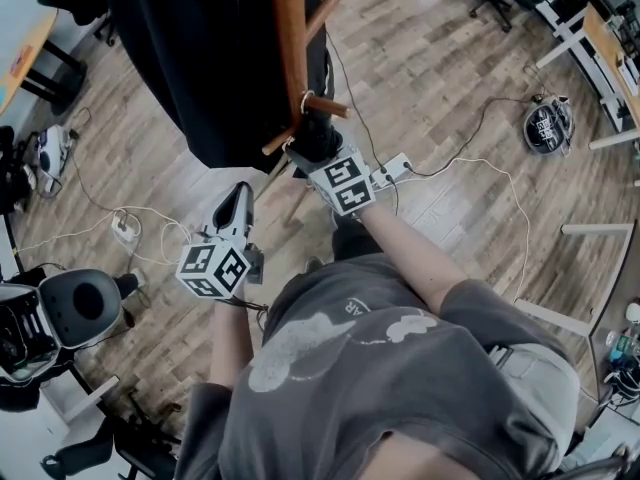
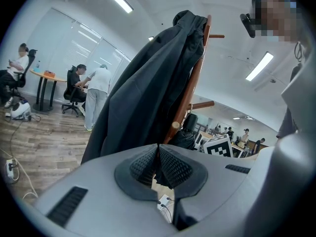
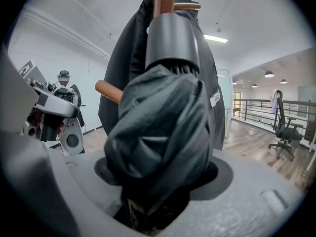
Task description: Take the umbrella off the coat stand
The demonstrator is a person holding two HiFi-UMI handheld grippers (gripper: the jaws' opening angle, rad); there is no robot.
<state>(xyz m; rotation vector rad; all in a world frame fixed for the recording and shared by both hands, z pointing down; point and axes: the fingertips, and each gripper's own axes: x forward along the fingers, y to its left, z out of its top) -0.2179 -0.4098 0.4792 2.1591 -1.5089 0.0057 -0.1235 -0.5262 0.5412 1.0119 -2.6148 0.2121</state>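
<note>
A folded black umbrella (image 1: 318, 140) hangs by a white loop (image 1: 305, 101) from a peg (image 1: 326, 106) of the wooden coat stand (image 1: 290, 38). A dark coat (image 1: 210, 58) is draped on the same stand. My right gripper (image 1: 308, 156) is closed round the umbrella. In the right gripper view the bundled fabric (image 3: 163, 132) fills the gap between the jaws (image 3: 160, 181), under the umbrella's grey handle (image 3: 173, 41). My left gripper (image 1: 238, 194) hangs back to the left of the stand, shut and empty, its pads (image 2: 168, 168) meeting in front of the coat (image 2: 148, 93).
A power strip (image 1: 392, 170) and white cables lie on the wood floor near the stand's foot. A round black device (image 1: 547, 126) sits at the right, white desk legs (image 1: 575, 23) beyond it. An office chair (image 1: 85, 303) stands at the left. People (image 2: 98, 95) work at desks far off.
</note>
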